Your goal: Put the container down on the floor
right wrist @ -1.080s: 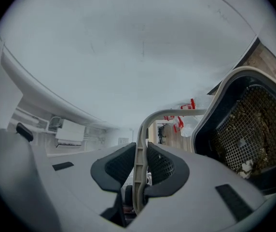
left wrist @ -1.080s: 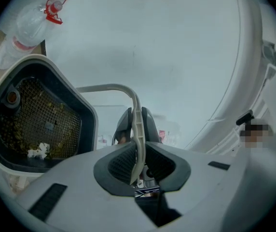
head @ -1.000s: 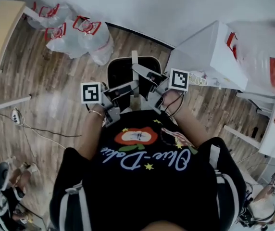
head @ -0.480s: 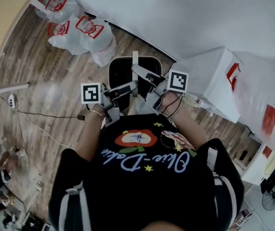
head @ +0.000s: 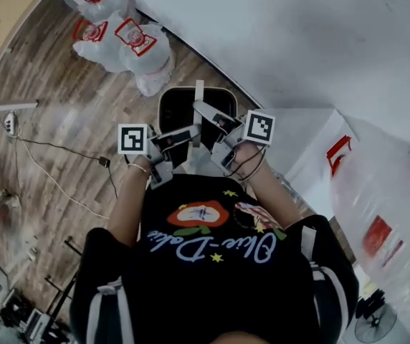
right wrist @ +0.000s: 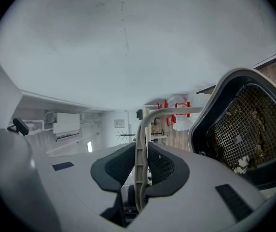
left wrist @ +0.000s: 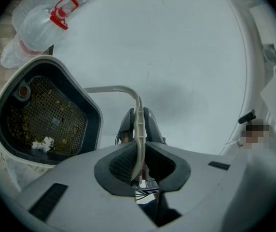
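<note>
The left gripper (left wrist: 138, 129) and right gripper (right wrist: 140, 153) each clamp the pale curved plastic handle (left wrist: 106, 88) of a white-rimmed black container (head: 180, 110) lined with mesh. It is held over the wooden plank floor (head: 54, 142).

Obstacles: wall (head: 298, 41) close ahead of left gripper (left wrist: 138, 124) and right gripper (right wrist: 141, 153), past the container (head: 178, 110); white box (head: 312, 145) just right of right gripper; bags (head: 130, 45) ahead-left of left gripper. Free: wood floor (head: 62, 106) to its left, crossed by a cable (head: 103, 162).
</note>
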The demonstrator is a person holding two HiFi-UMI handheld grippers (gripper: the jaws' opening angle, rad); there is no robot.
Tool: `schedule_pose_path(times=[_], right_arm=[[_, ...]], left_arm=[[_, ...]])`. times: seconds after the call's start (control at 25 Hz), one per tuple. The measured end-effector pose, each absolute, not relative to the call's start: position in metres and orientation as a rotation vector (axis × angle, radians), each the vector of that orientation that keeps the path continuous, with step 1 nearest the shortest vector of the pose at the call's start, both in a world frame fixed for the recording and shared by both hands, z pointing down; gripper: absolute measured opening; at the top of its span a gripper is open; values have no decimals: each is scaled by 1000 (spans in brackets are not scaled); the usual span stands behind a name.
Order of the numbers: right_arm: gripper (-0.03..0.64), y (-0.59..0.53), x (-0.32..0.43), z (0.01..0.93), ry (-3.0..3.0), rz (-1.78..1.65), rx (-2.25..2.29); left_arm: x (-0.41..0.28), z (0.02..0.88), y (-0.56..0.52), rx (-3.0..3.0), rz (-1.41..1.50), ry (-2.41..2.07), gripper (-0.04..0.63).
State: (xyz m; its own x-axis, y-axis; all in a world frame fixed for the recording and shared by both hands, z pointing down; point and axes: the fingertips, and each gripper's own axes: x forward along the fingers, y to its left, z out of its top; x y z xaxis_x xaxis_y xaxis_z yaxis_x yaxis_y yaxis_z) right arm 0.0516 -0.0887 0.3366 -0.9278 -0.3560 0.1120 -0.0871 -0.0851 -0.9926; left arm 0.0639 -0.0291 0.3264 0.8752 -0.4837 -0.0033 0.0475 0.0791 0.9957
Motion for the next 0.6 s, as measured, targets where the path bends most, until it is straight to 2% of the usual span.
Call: schedule_pose_path(times=[0.6], right_arm=[[66,-96,58,387,2003,-2185,-526]], left_arm=[[72,376,-37,1385,-433,-408,46]])
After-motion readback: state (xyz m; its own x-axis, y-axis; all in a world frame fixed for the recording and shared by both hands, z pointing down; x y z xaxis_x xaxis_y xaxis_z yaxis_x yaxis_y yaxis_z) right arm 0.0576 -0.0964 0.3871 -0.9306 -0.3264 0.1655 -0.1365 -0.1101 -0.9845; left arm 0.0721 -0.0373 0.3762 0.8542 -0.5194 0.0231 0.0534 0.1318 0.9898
